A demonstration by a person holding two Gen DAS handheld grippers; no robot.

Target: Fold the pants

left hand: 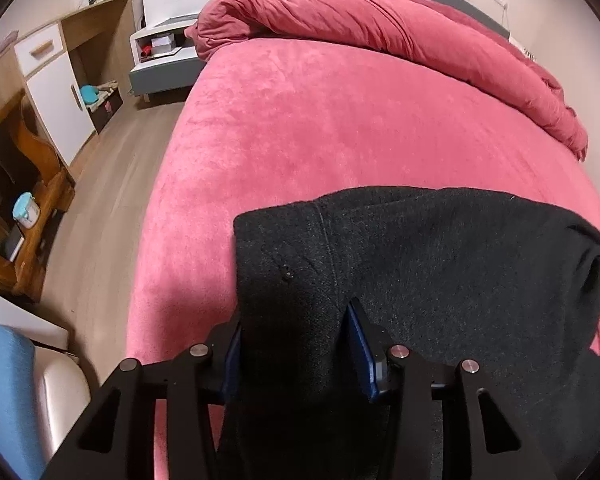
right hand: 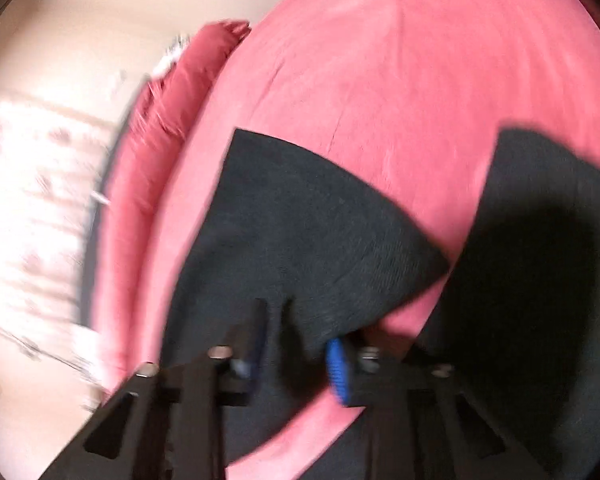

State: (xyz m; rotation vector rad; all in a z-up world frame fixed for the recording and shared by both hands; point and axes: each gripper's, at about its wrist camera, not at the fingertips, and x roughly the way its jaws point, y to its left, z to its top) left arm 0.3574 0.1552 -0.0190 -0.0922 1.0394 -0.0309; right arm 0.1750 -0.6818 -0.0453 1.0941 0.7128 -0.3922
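Left wrist view: the left gripper (left hand: 296, 344), blue pads apart, straddles dark charcoal knit pants (left hand: 440, 264) on a plush pink bed (left hand: 300, 128).
Right wrist view: the right gripper (right hand: 300, 356), blurred, jaws apart over the pants (right hand: 300, 220).
Risk: likely the soft, thick fabric slips or bunches if pinched shallowly.
Texture: crumpled red duvet (left hand: 380, 28) behind.

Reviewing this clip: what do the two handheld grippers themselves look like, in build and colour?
Both share one design. The left gripper has matte black angular linkage arms with triangular cut-outs, round silver pivot bolts, and blue pads lining the fingers. The right gripper, motion-blurred, shows the same black frame, silver bolts and a ribbed blue pad. No cables or markings visible.
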